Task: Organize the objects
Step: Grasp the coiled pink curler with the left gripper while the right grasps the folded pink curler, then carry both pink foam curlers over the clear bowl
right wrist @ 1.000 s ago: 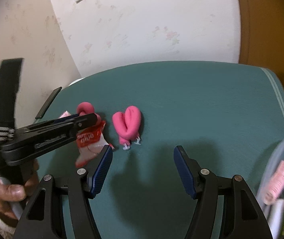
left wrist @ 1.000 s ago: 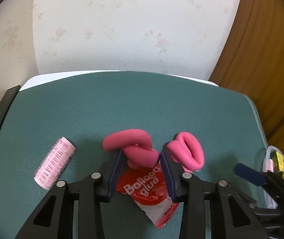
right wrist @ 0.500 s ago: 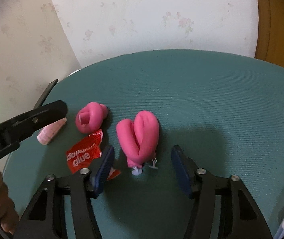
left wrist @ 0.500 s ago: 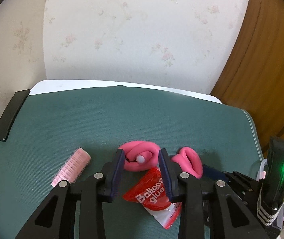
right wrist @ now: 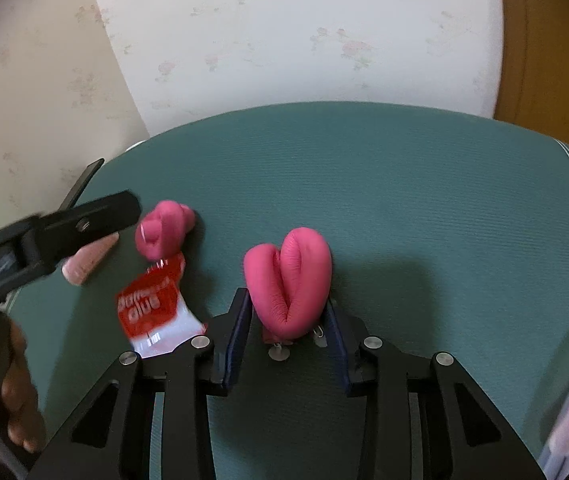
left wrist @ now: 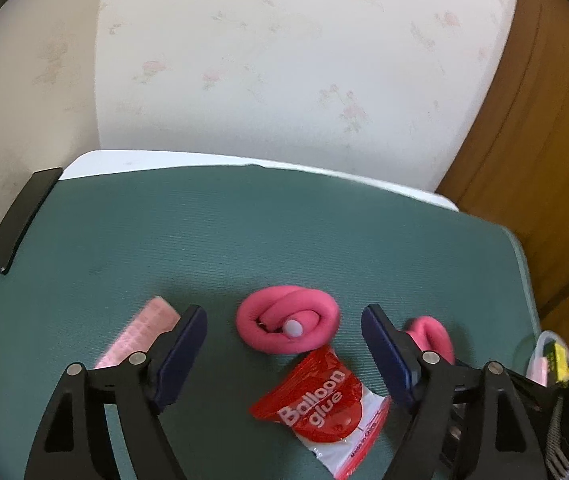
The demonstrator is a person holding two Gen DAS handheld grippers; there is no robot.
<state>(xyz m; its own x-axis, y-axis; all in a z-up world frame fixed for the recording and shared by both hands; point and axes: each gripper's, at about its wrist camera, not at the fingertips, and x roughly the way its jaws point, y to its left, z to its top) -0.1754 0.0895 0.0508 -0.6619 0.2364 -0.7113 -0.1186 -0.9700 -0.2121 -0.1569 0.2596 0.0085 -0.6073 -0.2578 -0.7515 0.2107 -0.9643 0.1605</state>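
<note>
A green mat (left wrist: 284, 248) covered the tabletop, with a flowered wall (left wrist: 284, 60) behind it. The landmark here was a coiled pink foam roller (left wrist: 288, 326) lying near the middle of the mat's front half.

The left gripper (left wrist: 284, 344) hovered over that coiled roller, which lay between its fingers untouched; the jaws had just been opening and stood wide apart. To the right of the coil, the right gripper (right wrist: 288, 320) pointed down at a folded pink foam roller (right wrist: 288, 280). Its jaws had just been closing, and the blue pads pressed the folded roller's lower end from both sides.

Just in front of the coil, touching it, lay a red packet of balloon glue (left wrist: 324, 404). To the coil's left lay a pale pink bristled hair roller (left wrist: 140, 332), partly hidden behind the left gripper's finger.
</note>
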